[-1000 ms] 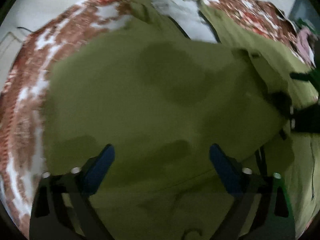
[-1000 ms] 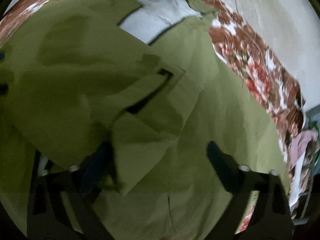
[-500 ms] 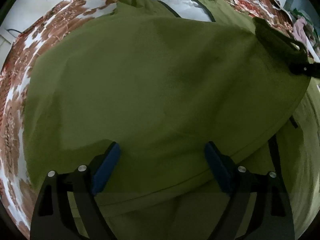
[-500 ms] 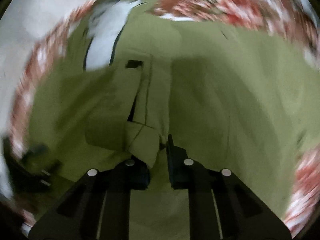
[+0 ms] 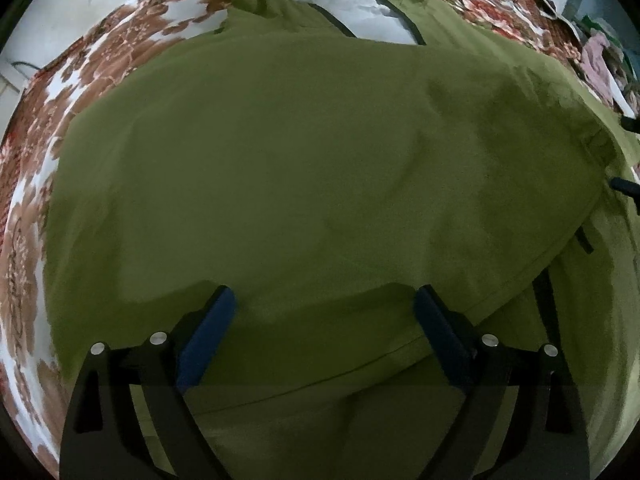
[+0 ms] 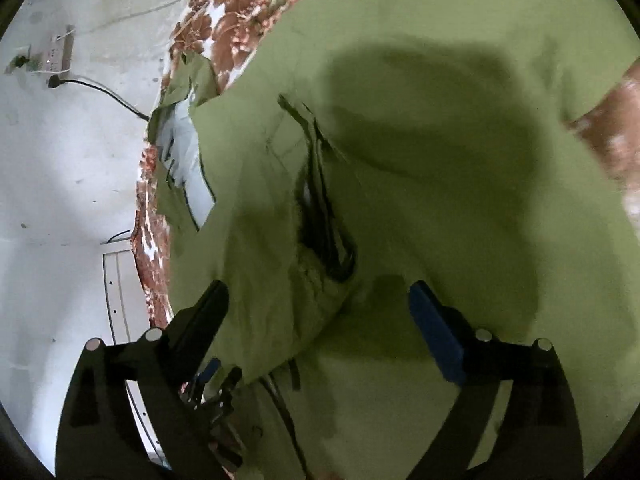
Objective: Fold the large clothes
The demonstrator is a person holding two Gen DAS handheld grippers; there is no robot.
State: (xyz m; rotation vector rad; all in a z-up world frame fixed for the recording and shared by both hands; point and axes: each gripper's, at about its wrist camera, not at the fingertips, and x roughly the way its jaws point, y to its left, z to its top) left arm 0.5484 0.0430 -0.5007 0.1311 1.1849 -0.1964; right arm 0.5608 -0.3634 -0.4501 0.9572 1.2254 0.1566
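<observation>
The olive-green jacket point(image 5: 304, 168) lies spread on the floral bed point(image 5: 36, 152), under both wide-spread, still-opening, empty grippers — its folded hem just ahead of the left gripper point(image 5: 324, 312), its loose cuff nearest the right gripper point(image 6: 320, 308).

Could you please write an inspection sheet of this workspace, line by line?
Surface: floral red, brown and white bedspread, mostly covered.
Job's things: large olive-green cloth jacket spread flat, pale grey lining showing at its far end; a dark-edged pocket flap is rumpled.
Clutter: pink clothes at the bed's far right edge.
Grippers: left gripper and right gripper both opening, jaws wide, pads gripping nothing.
Cables: black cable and white power strip by the wall.
Surroundings: whitish wall.
</observation>
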